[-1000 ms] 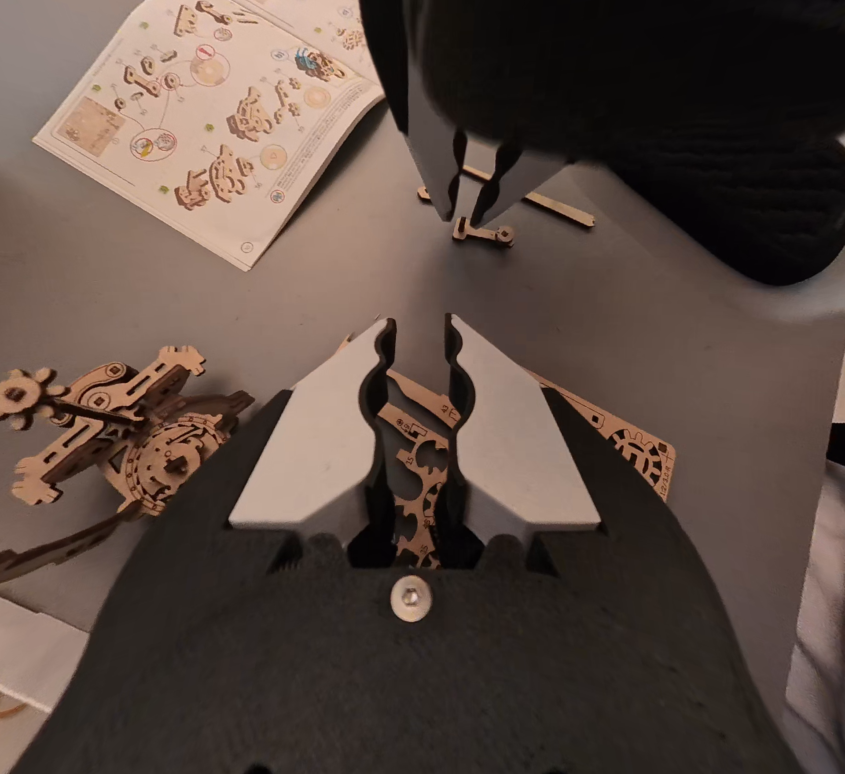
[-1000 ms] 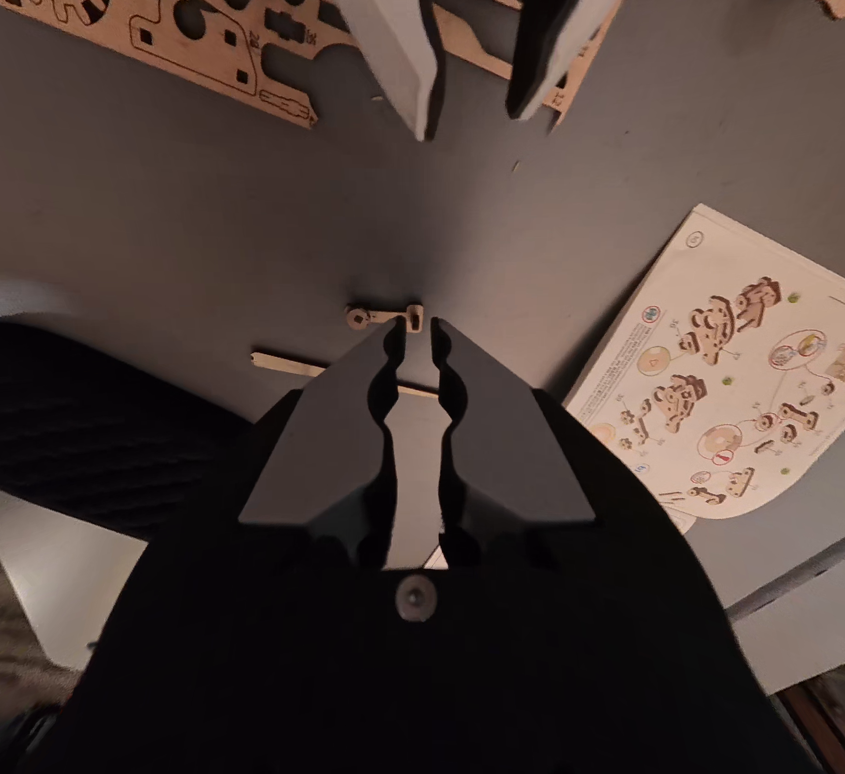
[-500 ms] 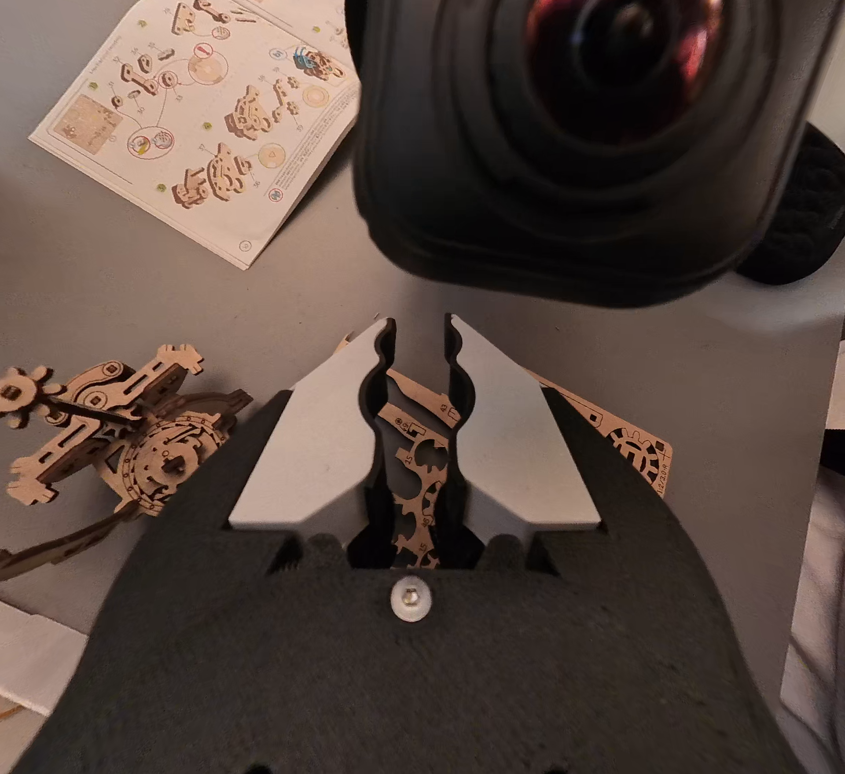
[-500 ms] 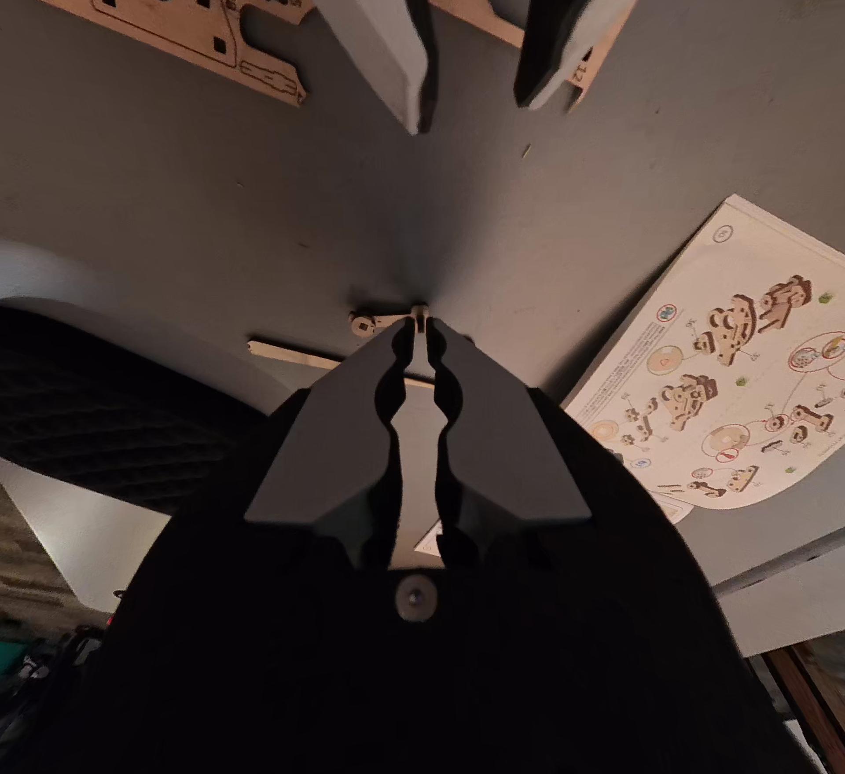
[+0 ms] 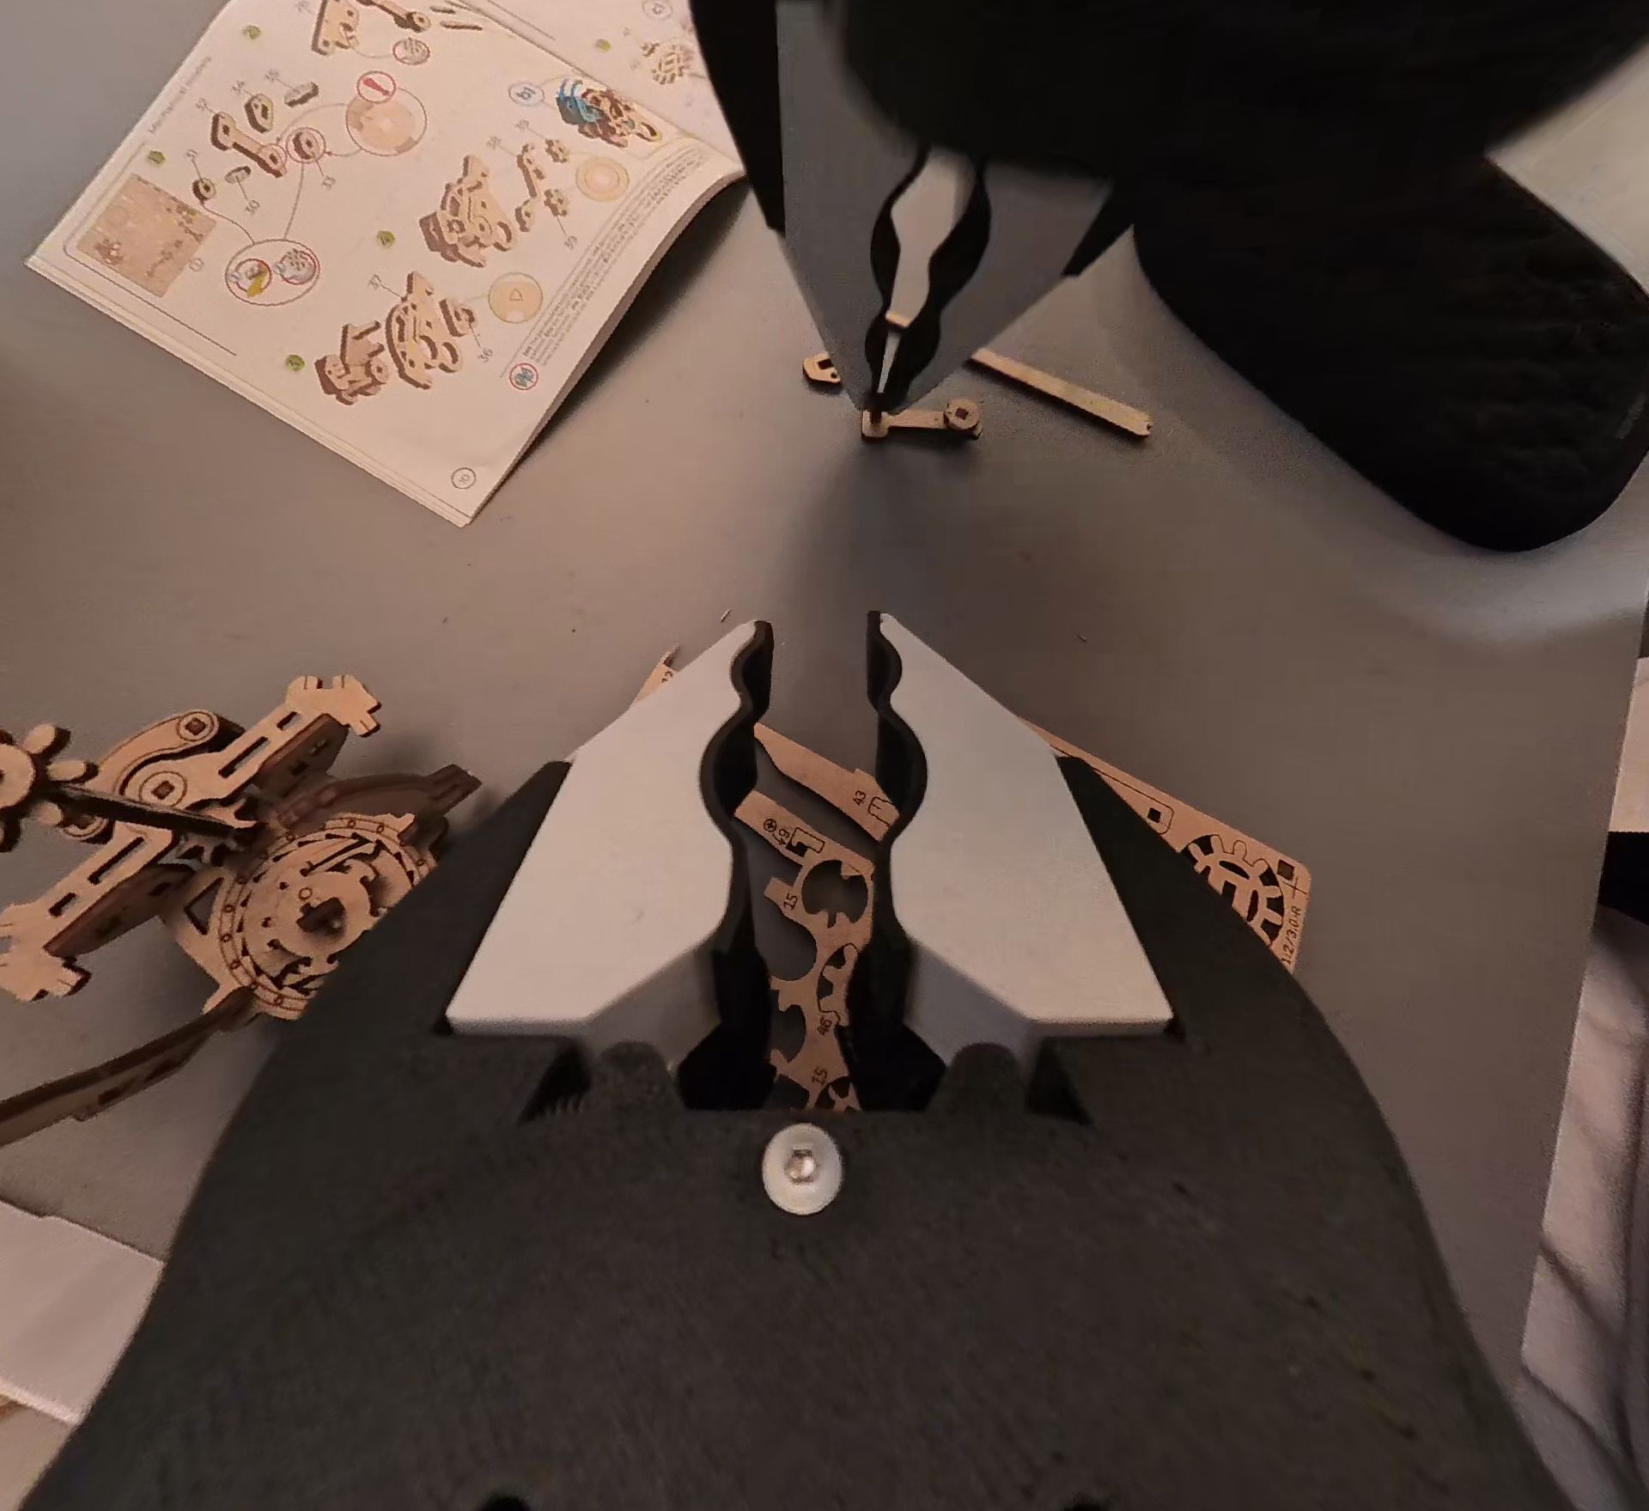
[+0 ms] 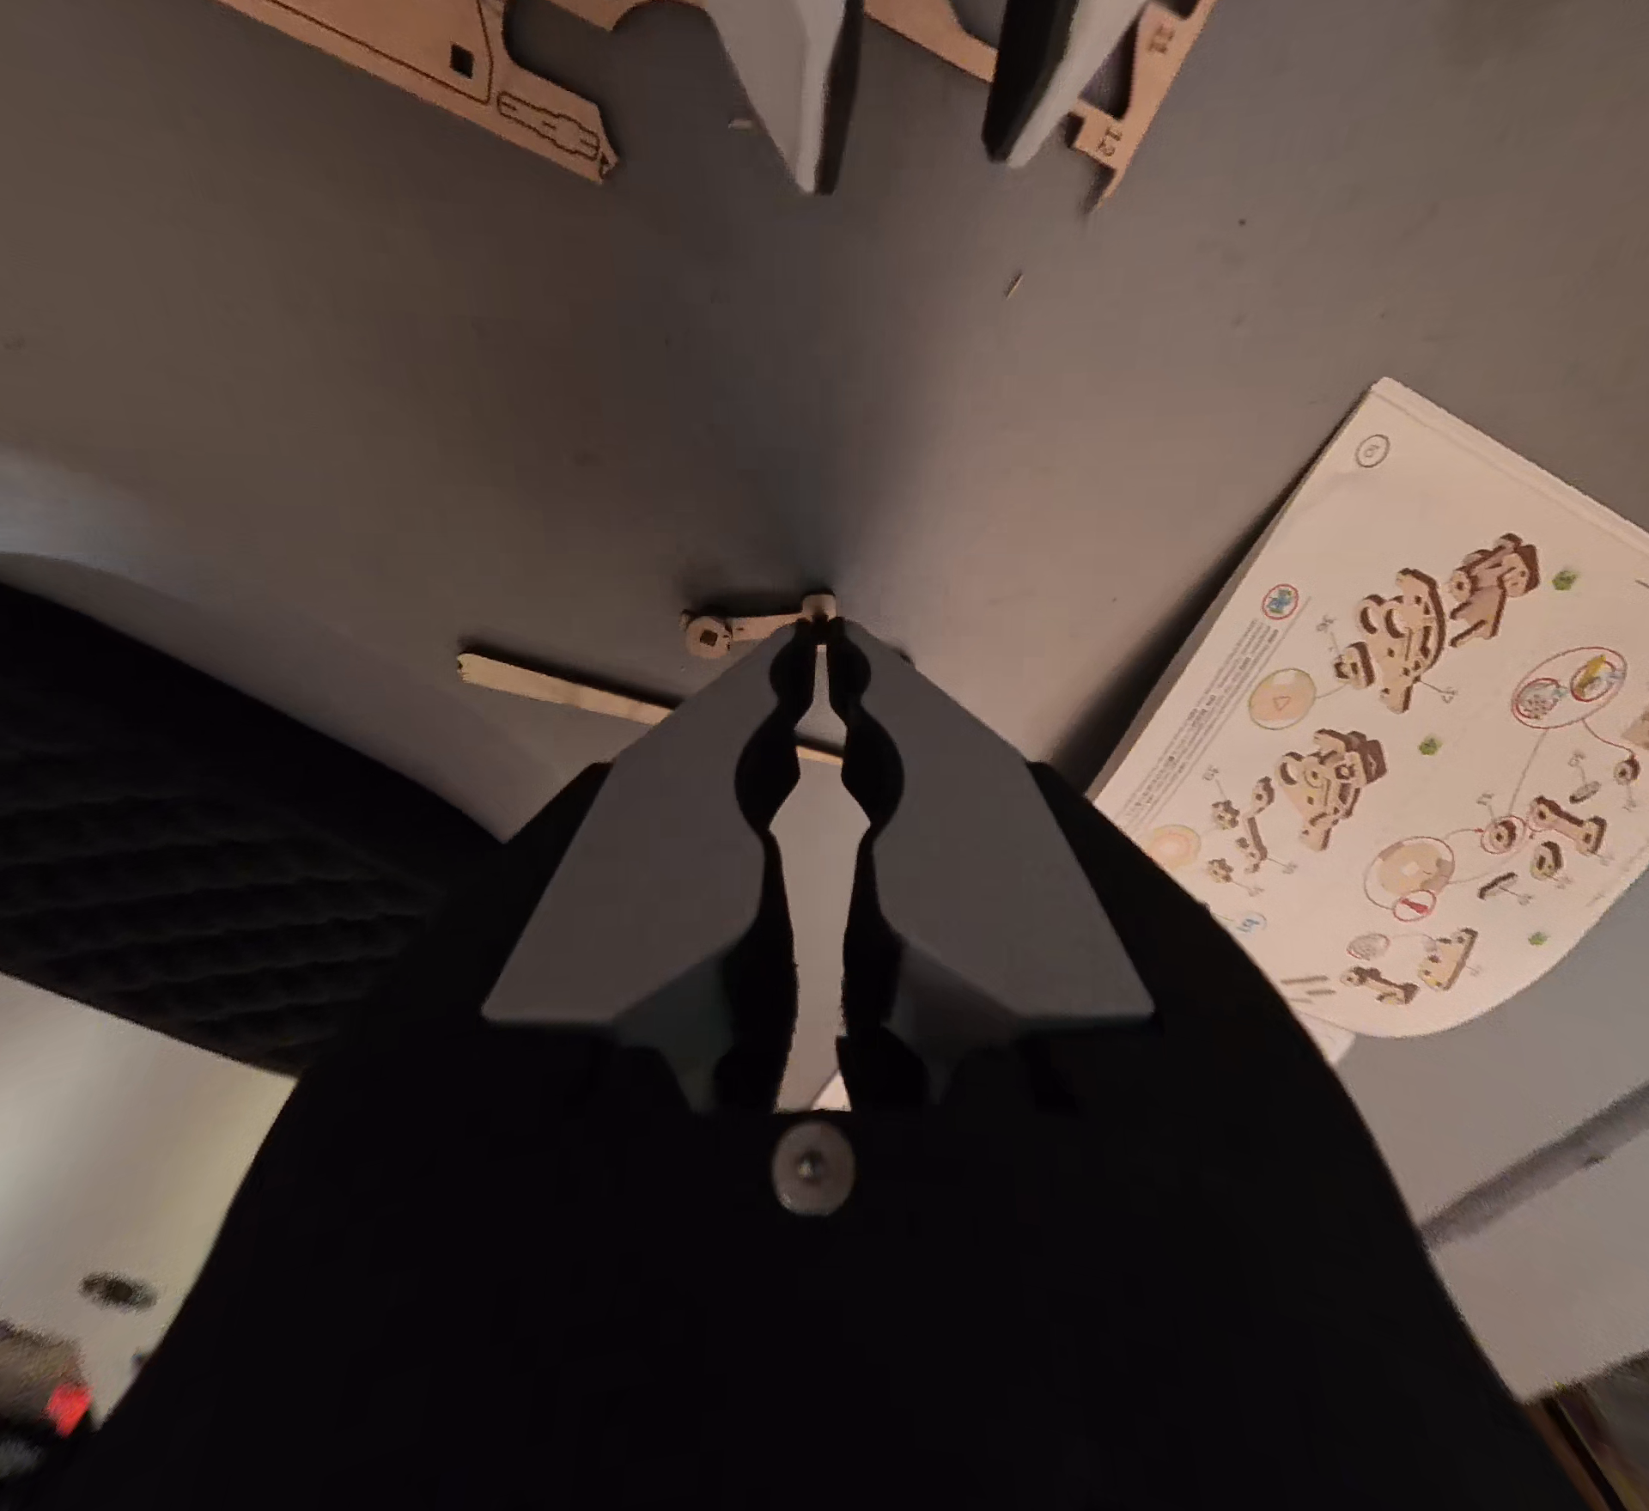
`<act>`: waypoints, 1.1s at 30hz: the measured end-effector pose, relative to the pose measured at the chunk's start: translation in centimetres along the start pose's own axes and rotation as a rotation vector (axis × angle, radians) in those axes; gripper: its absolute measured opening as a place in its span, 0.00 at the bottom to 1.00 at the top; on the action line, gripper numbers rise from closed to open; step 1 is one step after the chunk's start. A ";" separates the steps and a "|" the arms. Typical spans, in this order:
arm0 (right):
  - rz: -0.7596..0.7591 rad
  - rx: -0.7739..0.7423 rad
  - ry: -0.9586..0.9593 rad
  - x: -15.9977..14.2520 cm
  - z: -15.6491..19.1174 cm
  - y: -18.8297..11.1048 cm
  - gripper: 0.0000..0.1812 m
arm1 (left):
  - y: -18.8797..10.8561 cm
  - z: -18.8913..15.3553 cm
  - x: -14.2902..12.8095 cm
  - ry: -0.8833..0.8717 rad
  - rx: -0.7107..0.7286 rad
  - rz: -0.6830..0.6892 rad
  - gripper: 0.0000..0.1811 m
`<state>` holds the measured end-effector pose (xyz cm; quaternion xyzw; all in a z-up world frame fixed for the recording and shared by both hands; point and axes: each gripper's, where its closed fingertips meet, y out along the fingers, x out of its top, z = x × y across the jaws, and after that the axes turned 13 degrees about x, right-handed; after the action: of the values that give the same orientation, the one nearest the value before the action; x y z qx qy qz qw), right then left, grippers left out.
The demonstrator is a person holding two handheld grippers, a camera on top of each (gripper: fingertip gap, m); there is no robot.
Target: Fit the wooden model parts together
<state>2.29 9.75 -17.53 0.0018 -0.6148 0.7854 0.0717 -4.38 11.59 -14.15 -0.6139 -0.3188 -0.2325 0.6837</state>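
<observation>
Pinching down on one end of a tiny wooden link (image 6: 758, 627), the right gripper (image 6: 823, 638) has its jaws nearly together at the tips, with the square end of the piece sitting right between them. It looks closed on it, though the contact spot is small and dim, so that's my read rather than a sure thing. The link lies flat on the grey table (image 6: 446, 361), round end pointing away from the tips. Just behind it is a thin wooden stick (image 6: 571, 685), partly hidden by the gripper.

The left gripper (image 5: 814, 638) hovers nearer, jaws a narrow gap apart and holding nothing, over the laser-cut sheet (image 5: 1249, 879). To its left sits the half-built model (image 5: 223, 870), and the open booklet (image 5: 375, 201) lies far left.

The link looks very light, thin and stiff, so probably easy to snap or flick away. I'd grab the end block squarely, not the skinny middle.

Hard to tell: whether the link is off the table yet, what the small bit (image 5: 821, 372) beside the right gripper is, and most of the sheet, which the left gripper covers.
</observation>
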 end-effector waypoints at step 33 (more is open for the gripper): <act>-0.670 0.018 0.005 -0.1 0.0 -0.2 0.01 | 0.5 -0.3 -0.3 0.000 -0.008 0.012 0.11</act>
<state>2.43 9.81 -17.34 0.2025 -0.5729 0.7237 0.3272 -4.22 11.38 -14.69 -0.6183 -0.3143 -0.2298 0.6827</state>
